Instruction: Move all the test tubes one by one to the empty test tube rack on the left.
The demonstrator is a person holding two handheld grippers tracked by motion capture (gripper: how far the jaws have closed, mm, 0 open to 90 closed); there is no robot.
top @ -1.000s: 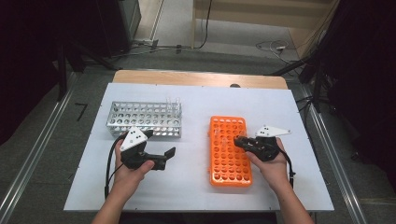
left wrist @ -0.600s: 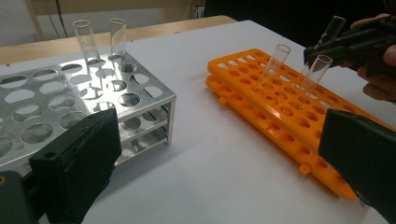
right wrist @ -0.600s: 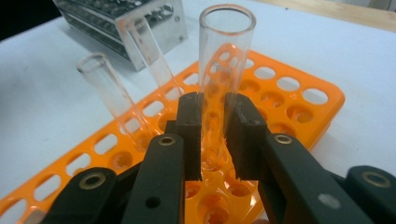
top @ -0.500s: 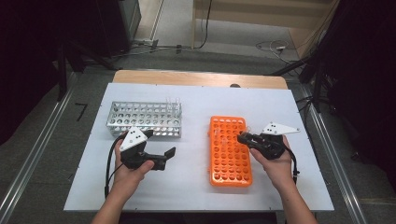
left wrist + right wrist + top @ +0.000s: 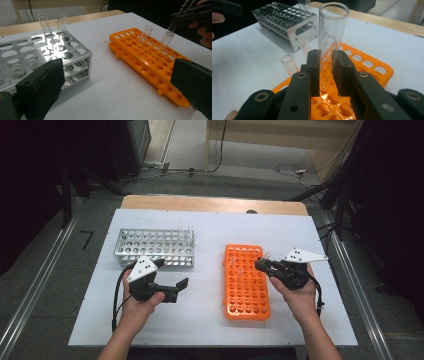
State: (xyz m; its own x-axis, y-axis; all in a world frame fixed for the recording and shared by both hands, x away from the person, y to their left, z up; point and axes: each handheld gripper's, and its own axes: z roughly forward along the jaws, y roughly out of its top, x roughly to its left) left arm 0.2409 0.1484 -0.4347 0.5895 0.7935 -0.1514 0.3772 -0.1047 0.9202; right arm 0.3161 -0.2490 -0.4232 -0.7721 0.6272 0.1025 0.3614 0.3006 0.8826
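My right gripper (image 5: pixel 327 62) is shut on a clear glass test tube (image 5: pixel 333 30), which it holds upright just above the orange rack (image 5: pixel 372 65). From the high view this gripper (image 5: pixel 259 264) hangs over the right edge of the orange rack (image 5: pixel 245 285). Two more tubes (image 5: pixel 146 35) lean in that rack's far holes. My left gripper (image 5: pixel 172 274) rests open and empty on the board between the racks, its jaws (image 5: pixel 117 87) wide apart. A metal rack (image 5: pixel 156 247) holds two upright tubes (image 5: pixel 185 227) at its far right corner.
Both racks stand on a white board (image 5: pixel 210 235) laid over a wooden table (image 5: pixel 210 202). Bare board lies between the racks and along the near edge. Metal rails run down the floor on both sides, and cables trail behind the table.
My right gripper has risen a little with the tube in its jaws, lifting it higher over the orange rack. The left gripper has stayed where it was.
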